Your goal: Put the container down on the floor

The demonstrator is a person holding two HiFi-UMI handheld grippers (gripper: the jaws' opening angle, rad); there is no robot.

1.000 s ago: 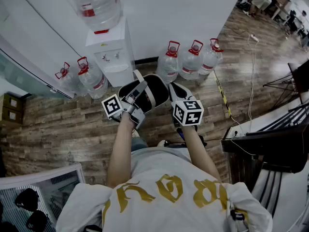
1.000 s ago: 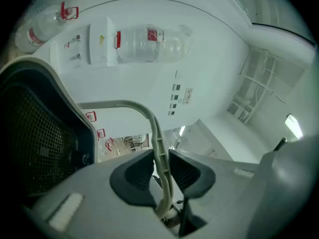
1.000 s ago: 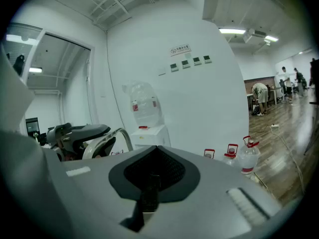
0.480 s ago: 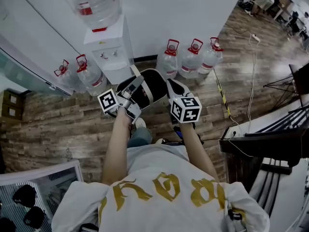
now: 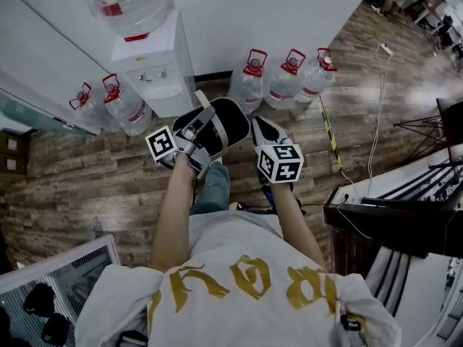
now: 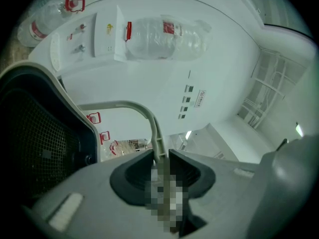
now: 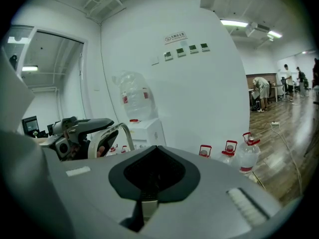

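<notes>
the container is a dark basket with a pale rim and a pale bent handle. it is held up in front of the person, over the wooden floor, and it does not rest on the floor. in the left gripper view its inside wall is a dark mesh. what lies in it i cannot tell, because the inside is too dark.

the left gripper is closed on the handle: the thin pale bar passes between its two jaws and then bends over to the container at the left. in the head view this gripper lies across the opening of the container. the right gripper has its jaws together and grips nothing. in the head view its tip is just beside the right rim of the container, and i cannot tell whether it touches there.

behind the container, against the white wall, stands a white water dispenser with a big clear bottle upside down on top. five water bottles with red caps stand on the floor, two at its left and three at its right. further right a pale cable runs along the floor, and a dark table is at the person's right. the person's leg in jeans shows under the container.
</notes>
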